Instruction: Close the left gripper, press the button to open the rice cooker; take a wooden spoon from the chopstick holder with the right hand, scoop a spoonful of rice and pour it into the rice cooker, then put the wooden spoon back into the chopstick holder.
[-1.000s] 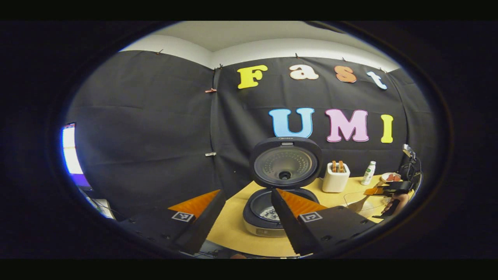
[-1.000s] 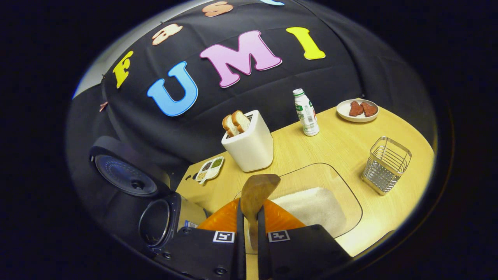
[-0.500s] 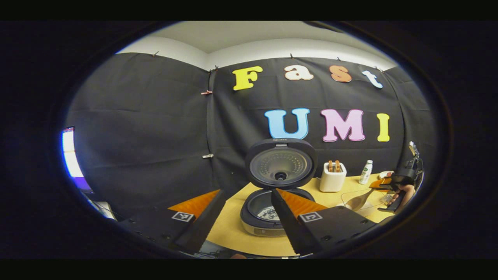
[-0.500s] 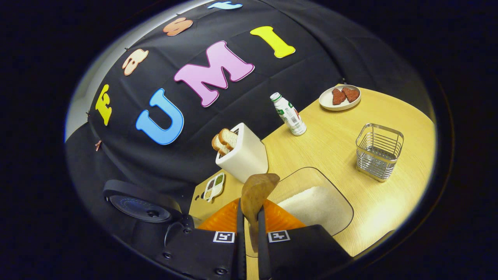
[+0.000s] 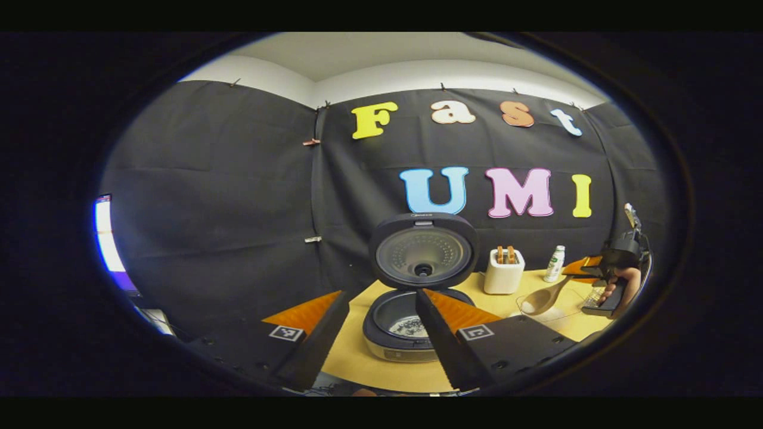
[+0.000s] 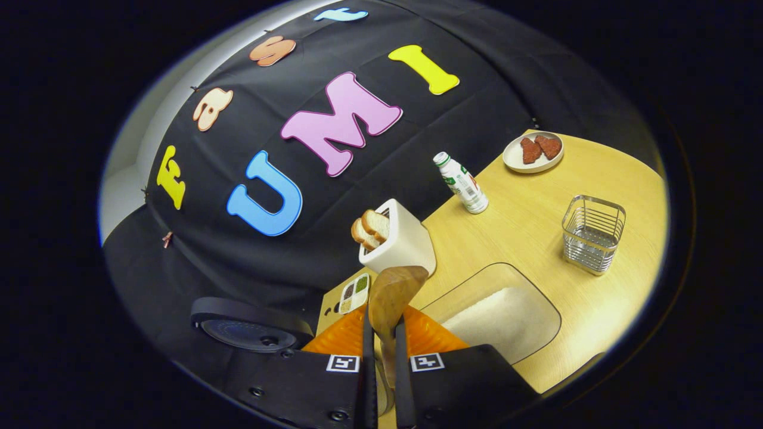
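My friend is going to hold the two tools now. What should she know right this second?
Left tool: open, holding nothing, hovering in front of the dark round rice cooker.
Right tool: shut on the wooden spoon, held above the clear glass dish of white rice.
Square wire chopstick holder: on the yellow wooden table, right of the dish.
Done: the cooker's lid stands open; the spoon is out of the holder.
Left: whether rice has been scooped or poured cannot be told; the spoon has yet to go back in the holder.
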The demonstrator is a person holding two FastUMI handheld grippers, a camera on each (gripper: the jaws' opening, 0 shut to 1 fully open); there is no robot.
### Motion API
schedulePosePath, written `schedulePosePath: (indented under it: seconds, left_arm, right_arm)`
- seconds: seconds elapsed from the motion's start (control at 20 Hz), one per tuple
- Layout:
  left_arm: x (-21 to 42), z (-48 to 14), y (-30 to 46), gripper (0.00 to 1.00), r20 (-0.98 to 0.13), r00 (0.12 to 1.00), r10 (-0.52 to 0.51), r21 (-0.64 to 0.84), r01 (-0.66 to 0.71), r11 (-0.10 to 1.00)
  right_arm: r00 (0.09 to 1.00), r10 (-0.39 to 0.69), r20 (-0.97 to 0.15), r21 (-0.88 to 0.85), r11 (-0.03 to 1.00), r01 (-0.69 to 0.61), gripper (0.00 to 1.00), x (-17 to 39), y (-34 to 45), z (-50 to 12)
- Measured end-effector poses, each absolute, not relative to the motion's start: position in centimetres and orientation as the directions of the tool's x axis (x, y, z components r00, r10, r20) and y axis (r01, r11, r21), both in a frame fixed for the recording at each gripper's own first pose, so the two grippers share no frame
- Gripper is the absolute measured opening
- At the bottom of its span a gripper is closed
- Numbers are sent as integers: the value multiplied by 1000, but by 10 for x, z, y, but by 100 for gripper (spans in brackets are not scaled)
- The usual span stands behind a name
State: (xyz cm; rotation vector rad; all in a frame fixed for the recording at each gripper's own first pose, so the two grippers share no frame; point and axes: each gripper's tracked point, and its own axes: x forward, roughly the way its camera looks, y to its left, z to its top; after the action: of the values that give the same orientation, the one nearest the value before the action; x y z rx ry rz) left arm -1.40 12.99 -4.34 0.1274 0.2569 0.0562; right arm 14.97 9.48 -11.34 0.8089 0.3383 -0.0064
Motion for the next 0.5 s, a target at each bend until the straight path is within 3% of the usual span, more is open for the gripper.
schedulePosePath:
  seconds: [0.5]
  left_arm:
    - [-26,-37,151,80,-226,968,111,125,-84,989]
  right_arm:
    - [924,294,-244,689,723,-48,16,148,196,-69]
